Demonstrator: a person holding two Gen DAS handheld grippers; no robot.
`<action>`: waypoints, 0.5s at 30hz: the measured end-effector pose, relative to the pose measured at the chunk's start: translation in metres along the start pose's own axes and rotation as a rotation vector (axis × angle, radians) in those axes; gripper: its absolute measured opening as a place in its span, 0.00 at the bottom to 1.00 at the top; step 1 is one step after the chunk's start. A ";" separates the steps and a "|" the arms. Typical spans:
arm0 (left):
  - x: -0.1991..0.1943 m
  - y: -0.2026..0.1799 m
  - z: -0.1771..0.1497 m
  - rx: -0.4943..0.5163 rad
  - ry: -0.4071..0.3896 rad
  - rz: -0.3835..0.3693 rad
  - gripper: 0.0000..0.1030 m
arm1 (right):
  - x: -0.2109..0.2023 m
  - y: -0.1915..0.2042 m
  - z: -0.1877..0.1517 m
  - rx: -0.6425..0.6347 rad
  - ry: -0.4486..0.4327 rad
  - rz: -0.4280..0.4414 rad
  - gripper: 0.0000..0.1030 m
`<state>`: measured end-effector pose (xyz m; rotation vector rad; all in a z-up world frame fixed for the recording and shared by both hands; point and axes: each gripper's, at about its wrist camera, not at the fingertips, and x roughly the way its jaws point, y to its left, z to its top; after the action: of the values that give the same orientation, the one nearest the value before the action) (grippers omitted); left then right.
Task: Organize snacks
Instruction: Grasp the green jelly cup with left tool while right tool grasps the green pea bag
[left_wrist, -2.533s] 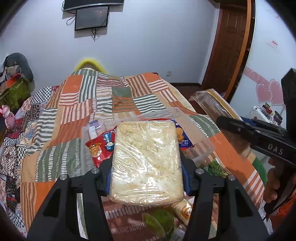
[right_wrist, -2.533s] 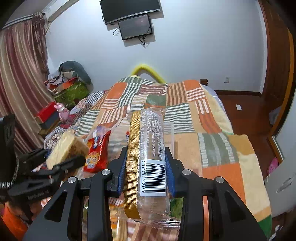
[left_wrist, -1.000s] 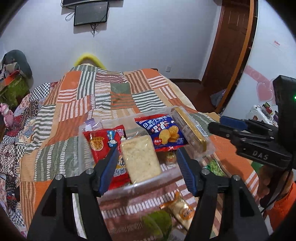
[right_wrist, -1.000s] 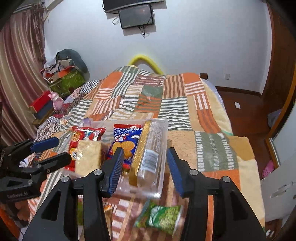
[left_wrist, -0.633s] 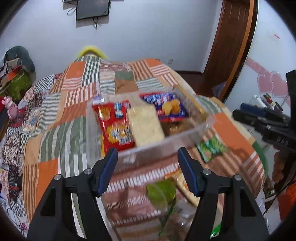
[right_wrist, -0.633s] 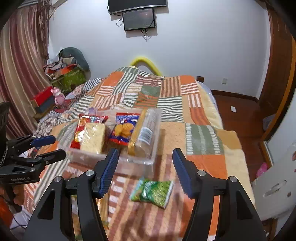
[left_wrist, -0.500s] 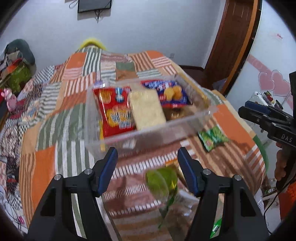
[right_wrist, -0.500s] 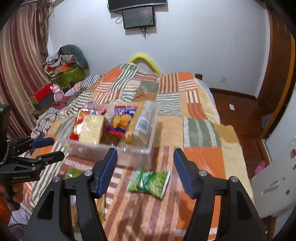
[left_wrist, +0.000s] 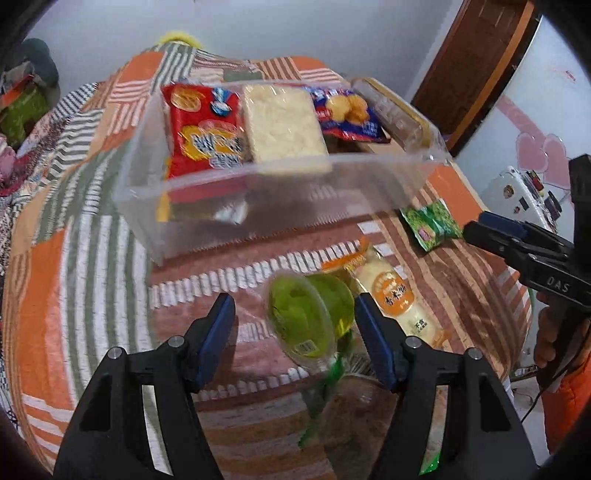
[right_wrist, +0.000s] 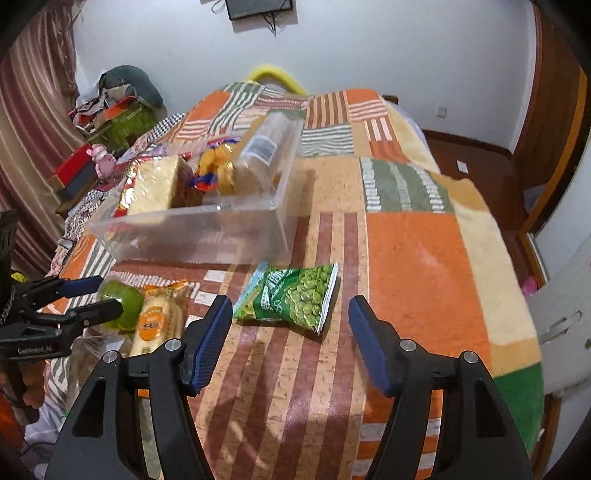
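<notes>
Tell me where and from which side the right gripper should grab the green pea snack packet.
Grip the green pea snack packet across its short width, mid-body, coming from above. It lies flat on the bedspread, apart from the clear plastic bin, and the open right gripper already straddles it.

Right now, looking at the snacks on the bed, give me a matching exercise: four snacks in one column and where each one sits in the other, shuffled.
Snacks:
1. green pea packet
2. green jelly cup
3. red cracker bag
4. orange-label bun pack

Places:
A. inside the clear plastic bin, far left
B. between the open left gripper fingers
C. on the blanket ahead of the open right gripper
D. on the blanket beside the cup, outside the bin

Pairs: 1-C, 2-B, 3-A, 4-D
</notes>
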<state>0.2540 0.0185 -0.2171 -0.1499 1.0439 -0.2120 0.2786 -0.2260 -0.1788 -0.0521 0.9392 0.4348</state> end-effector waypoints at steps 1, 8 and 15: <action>0.004 0.000 0.000 -0.003 0.008 -0.001 0.65 | 0.003 0.000 0.000 0.000 0.007 -0.002 0.61; 0.023 0.000 0.002 -0.025 0.022 0.002 0.65 | 0.016 -0.002 -0.001 -0.002 0.039 0.000 0.65; 0.024 0.001 0.002 -0.005 -0.013 0.009 0.55 | 0.038 -0.004 0.002 0.027 0.091 0.028 0.68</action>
<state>0.2679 0.0137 -0.2366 -0.1510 1.0316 -0.1997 0.3014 -0.2167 -0.2083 -0.0347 1.0364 0.4482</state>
